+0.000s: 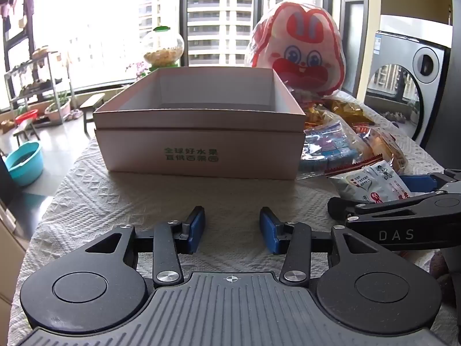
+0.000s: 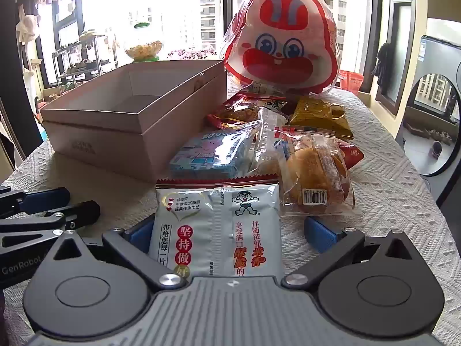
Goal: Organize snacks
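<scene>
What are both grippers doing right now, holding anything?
Left gripper: open, nothing between its pads, over bare tablecloth.
Right gripper: wide open around the white rice cracker packet, not clamped on it.

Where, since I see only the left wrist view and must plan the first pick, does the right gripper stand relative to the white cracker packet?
Observer: The right gripper is wide open, with the white cracker packet lying between its fingers. The pad on the picture's right is clear of it.
Operator: Is anything in the box? I can't see its floor.
Observer: The part of the box floor that the right wrist view shows is bare.
Operator: What sits just behind the packet?
Observer: A wrapped bun with a barcode label and a blue snack pack, both close behind its far edge.
</scene>
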